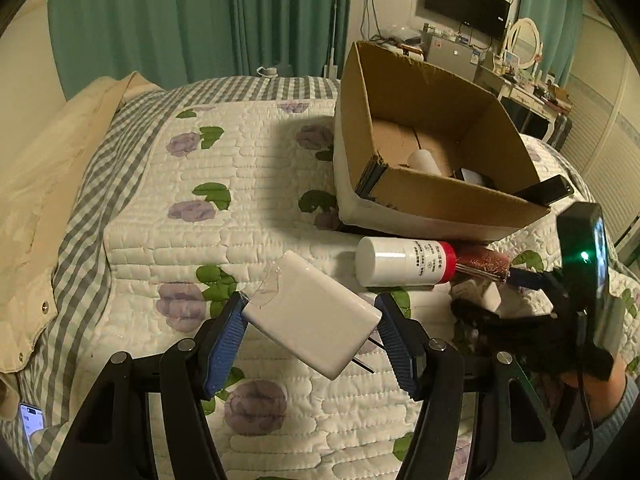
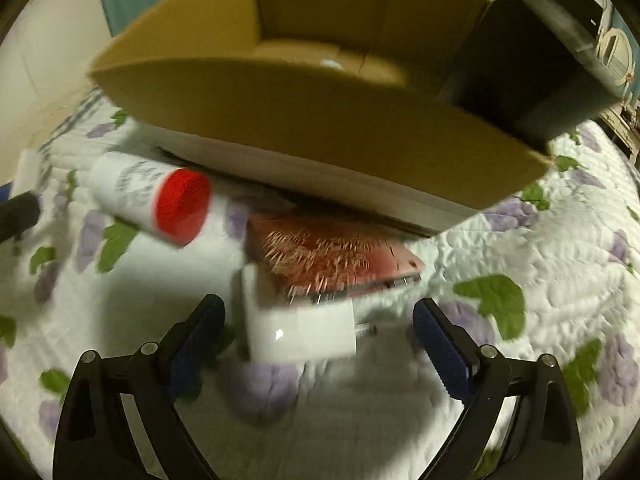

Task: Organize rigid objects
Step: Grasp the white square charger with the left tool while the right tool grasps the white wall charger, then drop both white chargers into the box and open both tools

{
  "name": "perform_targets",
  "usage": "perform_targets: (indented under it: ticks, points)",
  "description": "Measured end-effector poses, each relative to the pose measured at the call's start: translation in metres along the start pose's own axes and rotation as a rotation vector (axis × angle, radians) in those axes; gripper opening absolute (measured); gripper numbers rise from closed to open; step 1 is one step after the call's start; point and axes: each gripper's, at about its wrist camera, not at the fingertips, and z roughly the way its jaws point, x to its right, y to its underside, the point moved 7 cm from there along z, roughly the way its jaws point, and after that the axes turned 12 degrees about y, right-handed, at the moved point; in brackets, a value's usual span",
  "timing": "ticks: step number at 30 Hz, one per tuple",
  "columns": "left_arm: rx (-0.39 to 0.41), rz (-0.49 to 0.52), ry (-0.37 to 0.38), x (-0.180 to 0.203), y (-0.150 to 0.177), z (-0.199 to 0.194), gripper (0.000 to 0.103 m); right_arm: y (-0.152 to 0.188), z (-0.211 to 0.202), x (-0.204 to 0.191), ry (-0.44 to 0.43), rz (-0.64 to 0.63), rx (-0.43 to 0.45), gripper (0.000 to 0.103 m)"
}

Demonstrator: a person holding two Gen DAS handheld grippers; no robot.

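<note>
The left gripper (image 1: 312,322) clamps a white charger (image 1: 312,316) above the bed (image 1: 168,220); it should clear the box (image 1: 432,200) rim before release. The right gripper (image 2: 320,340), jaws open, straddles a small adapter (image 2: 300,334) (untouched), close under the box; the bottle (image 2: 152,196) crowds its left.

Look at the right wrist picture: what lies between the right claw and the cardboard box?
The right wrist view shows a white charger between the right claw's open pads, then a reddish glittery case before the cardboard box.
</note>
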Motion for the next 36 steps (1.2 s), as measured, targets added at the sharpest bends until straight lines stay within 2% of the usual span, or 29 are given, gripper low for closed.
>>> perform_targets:
  ticks: [3, 5, 7, 12, 18, 25, 32, 36]
  points:
    - [0.001, 0.007, 0.002, 0.002, 0.001, -0.002, 0.066, -0.004, 0.007, -0.001, -0.009, -0.003, -0.001, 0.088]
    - [0.002, 0.011, 0.004, 0.003, 0.001, -0.002, 0.066, -0.006, 0.007, -0.004, -0.028, -0.012, 0.004, 0.075]
    - [0.001, 0.015, 0.008, 0.004, 0.002, -0.001, 0.066, -0.007, 0.004, -0.009, -0.050, -0.031, 0.013, 0.053]
    - [0.011, 0.025, 0.010, 0.010, 0.002, -0.006, 0.066, -0.002, -0.009, -0.014, -0.016, -0.068, 0.021, 0.053]
    - [0.045, 0.069, 0.013, 0.030, -0.007, -0.024, 0.066, 0.009, -0.044, -0.001, -0.002, -0.068, 0.039, 0.052]
    - [0.129, 0.124, 0.030, 0.057, -0.041, -0.058, 0.066, 0.003, -0.121, 0.012, -0.027, -0.032, 0.167, 0.052]
    - [0.180, 0.130, 0.051, 0.073, -0.093, -0.061, 0.066, -0.057, -0.181, 0.043, -0.004, 0.018, 0.325, 0.052]
    - [0.192, 0.135, 0.041, 0.076, -0.121, -0.046, 0.066, -0.103, -0.192, 0.066, 0.022, 0.035, 0.392, 0.052]
